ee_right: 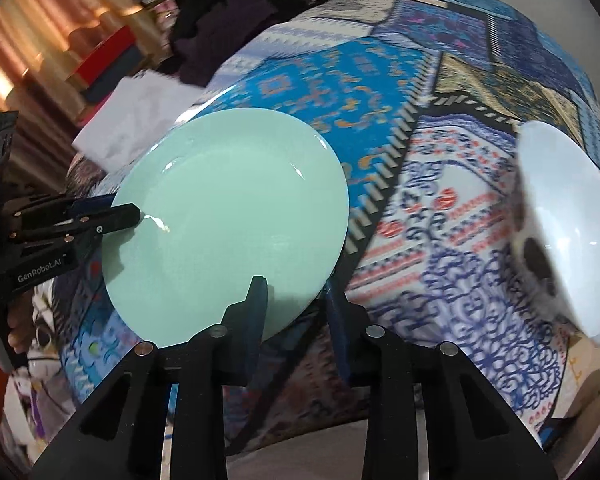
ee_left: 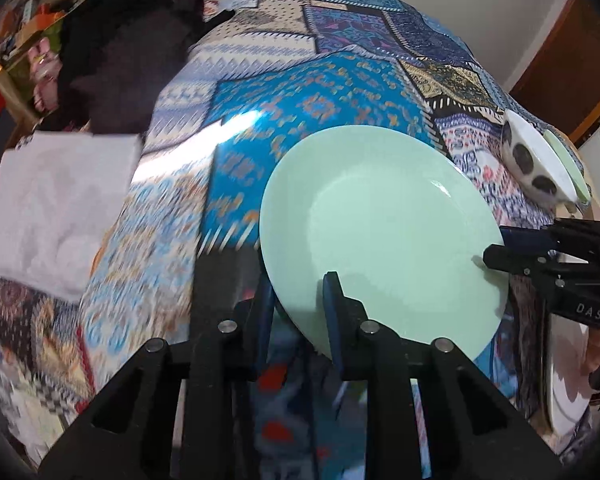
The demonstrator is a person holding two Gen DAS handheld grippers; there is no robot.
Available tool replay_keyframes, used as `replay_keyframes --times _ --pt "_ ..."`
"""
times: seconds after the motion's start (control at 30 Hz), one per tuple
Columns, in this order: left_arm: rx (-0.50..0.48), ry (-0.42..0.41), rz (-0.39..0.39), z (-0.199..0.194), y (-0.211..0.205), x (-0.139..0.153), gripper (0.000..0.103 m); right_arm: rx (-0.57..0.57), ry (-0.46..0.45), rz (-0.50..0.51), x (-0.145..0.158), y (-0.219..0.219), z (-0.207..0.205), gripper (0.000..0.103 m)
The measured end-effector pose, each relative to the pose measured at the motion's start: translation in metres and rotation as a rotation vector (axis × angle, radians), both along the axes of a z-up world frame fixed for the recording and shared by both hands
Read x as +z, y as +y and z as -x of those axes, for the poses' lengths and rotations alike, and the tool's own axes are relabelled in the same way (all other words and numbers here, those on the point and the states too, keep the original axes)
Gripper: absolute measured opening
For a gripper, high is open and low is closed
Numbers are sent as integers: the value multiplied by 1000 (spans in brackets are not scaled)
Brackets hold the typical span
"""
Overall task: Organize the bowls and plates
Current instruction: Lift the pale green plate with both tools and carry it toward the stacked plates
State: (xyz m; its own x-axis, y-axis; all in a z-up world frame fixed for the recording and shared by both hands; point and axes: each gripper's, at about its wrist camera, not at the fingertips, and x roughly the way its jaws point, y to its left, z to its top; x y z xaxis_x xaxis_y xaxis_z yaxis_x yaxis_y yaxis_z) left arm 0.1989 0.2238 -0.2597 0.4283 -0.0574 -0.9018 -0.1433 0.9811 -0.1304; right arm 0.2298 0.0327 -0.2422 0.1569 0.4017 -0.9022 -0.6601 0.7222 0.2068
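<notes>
Both grippers pinch one plate (ee_left: 384, 236) by its rim. The left gripper (ee_left: 300, 304) grips at about seven o'clock; the right gripper (ee_right: 296, 304) grips at about three o'clock. The pale green plate is tilted above the patterned tablecloth (ee_left: 320, 92). It looks stiff, glossy, breakable (likely slippery), so rim grips suit. A spotted bowl (ee_right: 560, 232) sits well right.

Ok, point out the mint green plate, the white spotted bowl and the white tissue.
Mint green plate (ee_right: 228, 216): right wrist view, its centre.
White spotted bowl (ee_right: 568, 216): right wrist view, inner wall.
White tissue (ee_left: 56, 204): left wrist view, its middle.
</notes>
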Motion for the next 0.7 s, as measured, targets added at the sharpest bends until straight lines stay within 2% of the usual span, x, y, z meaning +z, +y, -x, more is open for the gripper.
replay_keyframes --times 0.13,0.3,0.53,0.7 --pt "20 7 29 20 8 0 24 -35 23 8 -4 3 -14 27" --pt "49 23 91 18 16 -3 24 -64 52 4 -9 7 -34 27" --pt "33 7 90 11 13 -6 25 -53 29 12 -14 20 -33 28" --pt "26 -3 72 11 11 -5 25 -61 17 10 -11 17 -31 24"
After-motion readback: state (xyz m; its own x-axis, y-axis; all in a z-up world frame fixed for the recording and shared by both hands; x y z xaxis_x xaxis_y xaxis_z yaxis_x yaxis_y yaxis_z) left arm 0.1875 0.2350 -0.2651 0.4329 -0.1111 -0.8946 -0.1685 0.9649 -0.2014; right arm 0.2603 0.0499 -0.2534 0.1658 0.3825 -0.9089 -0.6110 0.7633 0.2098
